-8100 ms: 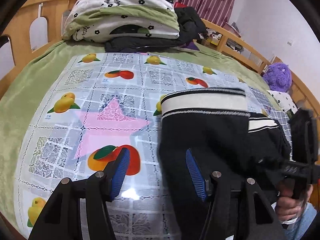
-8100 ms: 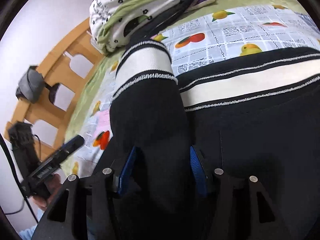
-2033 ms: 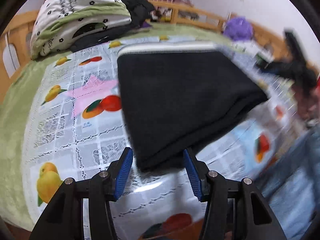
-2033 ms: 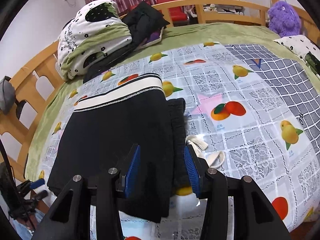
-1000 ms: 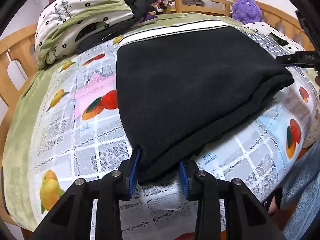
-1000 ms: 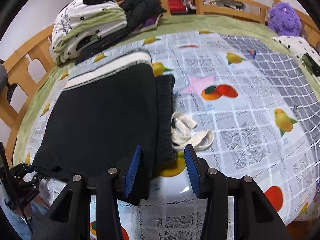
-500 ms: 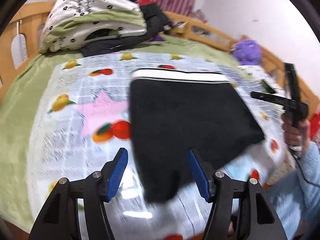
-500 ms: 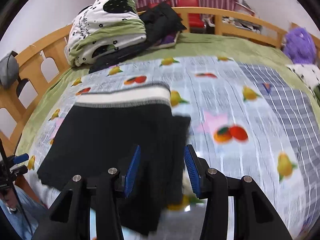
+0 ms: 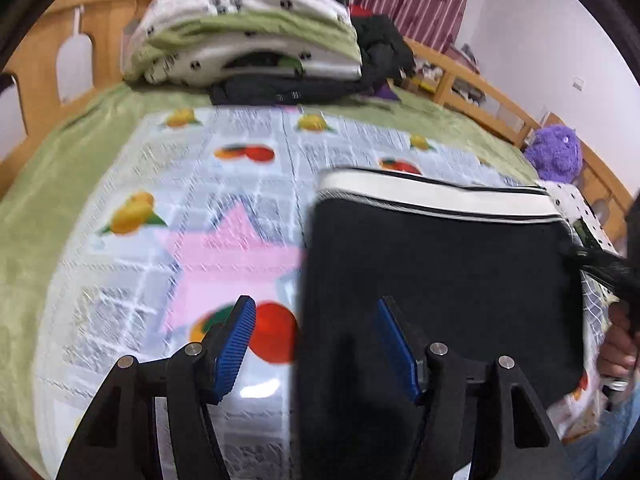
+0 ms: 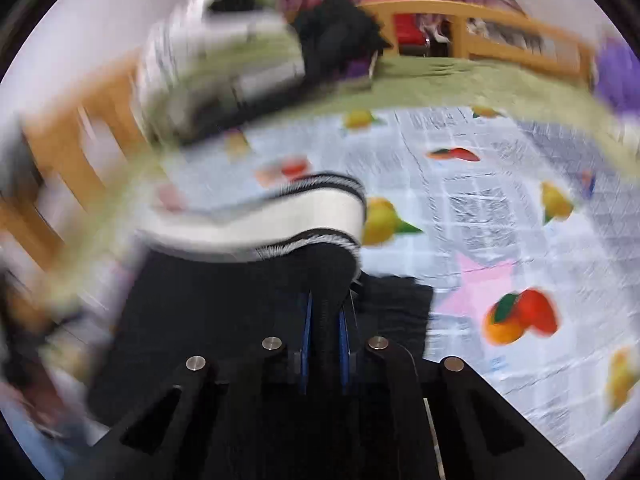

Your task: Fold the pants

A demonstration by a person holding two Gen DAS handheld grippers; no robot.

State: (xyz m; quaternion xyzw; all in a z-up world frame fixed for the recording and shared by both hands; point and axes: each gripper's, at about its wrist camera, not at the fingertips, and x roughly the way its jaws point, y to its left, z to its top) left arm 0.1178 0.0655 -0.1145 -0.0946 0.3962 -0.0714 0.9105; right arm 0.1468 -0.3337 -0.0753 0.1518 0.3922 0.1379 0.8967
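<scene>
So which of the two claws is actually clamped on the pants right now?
The right claw: its blue pads are pinched together on a fold of the black pants. The left claw is spread wide, gripping nothing.

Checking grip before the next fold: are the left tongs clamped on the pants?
No, the left tongs stand wide open, their blue pads apart over the edge of the black pants.

A wooden-framed bed (image 9: 472, 84) carries everything. Over its green blanket (image 9: 44, 184) lies a glossy fruit-print cloth (image 9: 224, 184). The folded black pants (image 9: 436, 264) with a white waistband rest on that cloth. At the head end sit a folded quilt (image 9: 248, 28) and dark clothes (image 9: 384, 52); a purple plush toy (image 9: 554, 158) sits at the far edge.
</scene>
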